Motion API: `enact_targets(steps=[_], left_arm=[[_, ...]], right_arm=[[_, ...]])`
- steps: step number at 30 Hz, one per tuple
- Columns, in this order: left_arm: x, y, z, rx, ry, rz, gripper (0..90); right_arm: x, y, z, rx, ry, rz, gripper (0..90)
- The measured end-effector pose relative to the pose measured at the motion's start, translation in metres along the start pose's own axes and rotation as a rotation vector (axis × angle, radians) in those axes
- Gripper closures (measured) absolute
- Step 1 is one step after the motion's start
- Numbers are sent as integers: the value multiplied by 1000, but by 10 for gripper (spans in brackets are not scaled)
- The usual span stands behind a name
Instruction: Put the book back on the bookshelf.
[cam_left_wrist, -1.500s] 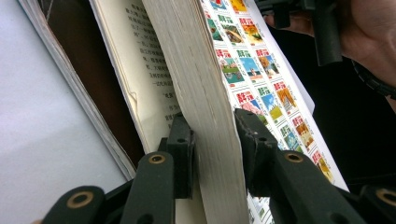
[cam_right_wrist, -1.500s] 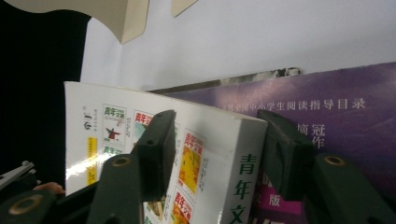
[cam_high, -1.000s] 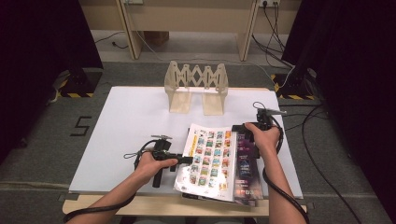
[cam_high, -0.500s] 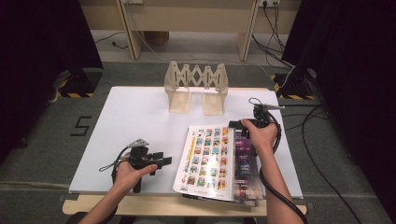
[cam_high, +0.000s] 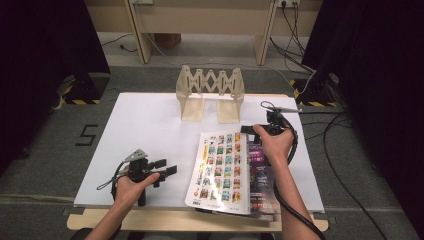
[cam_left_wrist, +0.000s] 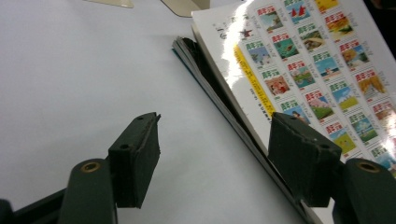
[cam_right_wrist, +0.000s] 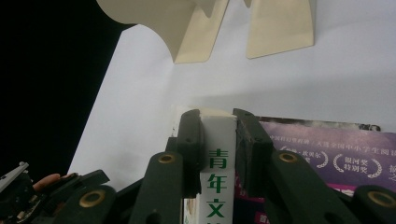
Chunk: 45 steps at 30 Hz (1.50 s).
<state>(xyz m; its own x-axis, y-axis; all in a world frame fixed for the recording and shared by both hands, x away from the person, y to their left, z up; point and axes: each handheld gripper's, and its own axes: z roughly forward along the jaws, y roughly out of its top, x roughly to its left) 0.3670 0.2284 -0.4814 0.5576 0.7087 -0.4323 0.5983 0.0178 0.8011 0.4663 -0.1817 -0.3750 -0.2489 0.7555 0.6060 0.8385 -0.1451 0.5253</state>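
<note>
A thick book (cam_high: 220, 165) with rows of small colour pictures on its cover lies tilted at the front right of the white table (cam_high: 145, 125), over a purple book (cam_high: 261, 172). My right gripper (cam_high: 248, 129) is shut on the far end of its white spine (cam_right_wrist: 218, 158), which bears green characters. My left gripper (cam_high: 167, 167) rests to the left of the book, apart from it. Its jaws have just been opening and stand wide with nothing between them (cam_left_wrist: 215, 126). The book's page edges (cam_left_wrist: 224, 93) show just beyond its right jaw.
A folding wooden rack (cam_high: 210, 92) stands at the back middle of the table, just beyond the right gripper (cam_right_wrist: 217, 116). The purple book (cam_right_wrist: 327, 154) lies flat beside the gripped spine. Bare white table spreads to the left and centre. Cables trail off the right edge.
My left gripper has let go of the book's left edge, drawn away to the left and opened its jaws. The right gripper has risen a little, still on the spine.
</note>
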Motion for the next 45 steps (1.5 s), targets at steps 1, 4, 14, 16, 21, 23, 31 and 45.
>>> enact_targets(steps=[1,4,14,16,21,23,31,45], left_arm=[[1,-1,0,1,9,-3,329],[1,-2,1,5,12,-4,339],[3,-2,0,-3,12,-8,349],[3,-1,-1,-4,14,-9,348],[4,0,-3,-11,23,-9,351],[5,1,-4,-11,32,-1,352],[6,0,-4,-11,41,-4,354],[7,0,-5,-14,41,-5,362]], right_arm=[[0,0,0,0,0,0,742],[8,1,-3,-10,-1,-19,743],[28,8,-14,-53,-34,-91,745],[31,10,-17,-65,-48,-105,744],[40,14,-22,-86,-62,-121,744],[45,16,-23,-108,-82,-139,745],[53,22,-26,-132,-94,-156,744],[60,35,-31,-184,-101,-179,744]])
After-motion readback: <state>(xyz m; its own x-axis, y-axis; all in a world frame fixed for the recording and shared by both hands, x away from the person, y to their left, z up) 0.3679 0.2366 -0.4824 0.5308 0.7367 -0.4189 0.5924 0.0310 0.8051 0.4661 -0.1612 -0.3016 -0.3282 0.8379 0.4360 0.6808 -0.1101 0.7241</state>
